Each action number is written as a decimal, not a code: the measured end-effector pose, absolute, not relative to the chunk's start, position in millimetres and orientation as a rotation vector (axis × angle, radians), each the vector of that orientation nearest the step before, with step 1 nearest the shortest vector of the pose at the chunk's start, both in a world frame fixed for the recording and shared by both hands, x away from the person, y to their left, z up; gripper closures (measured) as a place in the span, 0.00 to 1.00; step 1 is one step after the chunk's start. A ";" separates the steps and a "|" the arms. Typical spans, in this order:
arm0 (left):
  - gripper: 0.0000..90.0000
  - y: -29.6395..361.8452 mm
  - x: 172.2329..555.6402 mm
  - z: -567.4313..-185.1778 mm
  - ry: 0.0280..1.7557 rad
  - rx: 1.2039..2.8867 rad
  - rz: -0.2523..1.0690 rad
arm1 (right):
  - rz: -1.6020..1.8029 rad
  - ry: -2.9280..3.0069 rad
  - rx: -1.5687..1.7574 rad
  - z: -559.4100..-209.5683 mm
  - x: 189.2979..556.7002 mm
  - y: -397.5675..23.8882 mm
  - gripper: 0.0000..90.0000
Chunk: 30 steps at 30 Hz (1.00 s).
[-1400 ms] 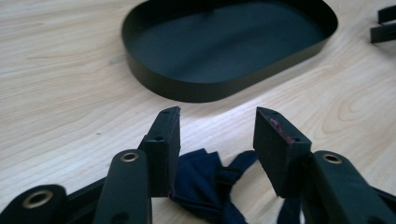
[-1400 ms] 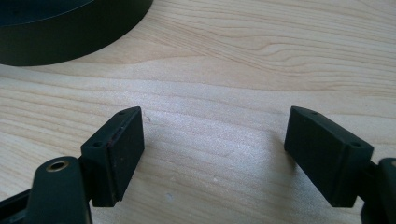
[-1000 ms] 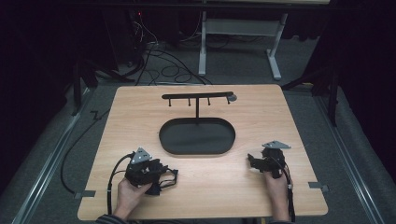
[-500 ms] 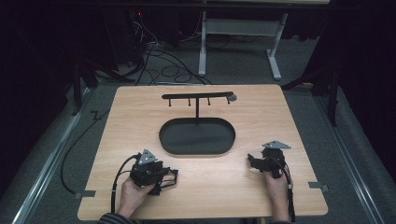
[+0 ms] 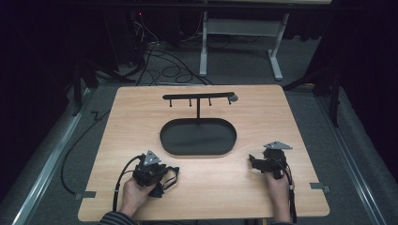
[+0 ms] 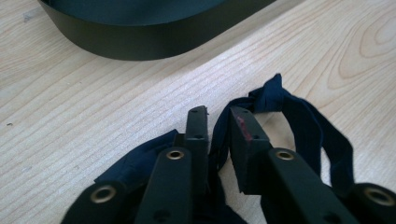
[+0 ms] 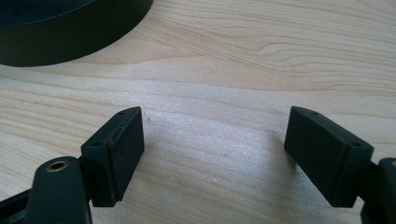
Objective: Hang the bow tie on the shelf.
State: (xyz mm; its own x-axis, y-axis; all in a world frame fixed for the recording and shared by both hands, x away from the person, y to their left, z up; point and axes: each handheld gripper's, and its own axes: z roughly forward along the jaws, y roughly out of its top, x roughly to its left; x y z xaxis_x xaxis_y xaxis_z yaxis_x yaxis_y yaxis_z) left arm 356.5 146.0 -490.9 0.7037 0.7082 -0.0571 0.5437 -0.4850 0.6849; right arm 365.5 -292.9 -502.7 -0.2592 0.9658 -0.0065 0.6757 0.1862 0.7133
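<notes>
Your left gripper (image 5: 162,180) sits at the lower left of the high view, low over the wooden table (image 5: 281,108). Its jaws have just been closing, and in the left gripper view they stand narrow, with a strand of the dark blue cloth band (image 6: 299,121) pinched between the pads. The rest of the band loops out to the right of the jaws and bunches under them at the bottom of that frame; a knot lies at the loop's far end. In the high view the band (image 5: 172,177) lies just right of your left hand (image 5: 133,194), below the tray.

The right pad of that gripper carries a small red smear near its tip; it forms no letters.

Your right gripper (image 5: 253,163) rests at the lower right of the high view, jaws spread wide with bare wood between them in the right gripper view.

The black oval tray (image 5: 169,143) sits mid-frame, with a black T-shaped hook stand (image 5: 198,96) rising from its far edge. No brand, label or writing can be read on any of these things.
</notes>
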 end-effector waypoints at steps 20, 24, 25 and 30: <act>0.96 158.8 353.3 -472.8 0.934 2.115 0.341 | 0.833 2.008 1.529 -502.9 365.6 -292.7 0.23; 0.96 160.6 353.6 -464.2 0.937 2.087 0.344 | 0.832 2.008 1.530 -502.8 365.6 -292.7 0.24; 0.96 161.0 353.8 -461.9 0.932 2.088 0.349 | 0.833 2.007 1.530 -502.9 365.6 -292.7 0.23; 0.96 163.1 358.0 -453.2 0.931 2.068 0.351 | 0.832 2.008 1.530 -502.8 365.6 -292.7 0.23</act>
State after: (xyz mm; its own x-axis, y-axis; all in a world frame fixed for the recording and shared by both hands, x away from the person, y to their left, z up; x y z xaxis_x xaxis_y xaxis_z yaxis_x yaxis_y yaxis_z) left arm 358.0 163.1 -453.2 0.6874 0.7225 -0.0744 0.4931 -0.3891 0.7781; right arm 365.6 -292.7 -502.8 -0.2607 0.9653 -0.0115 0.6746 0.1907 0.7131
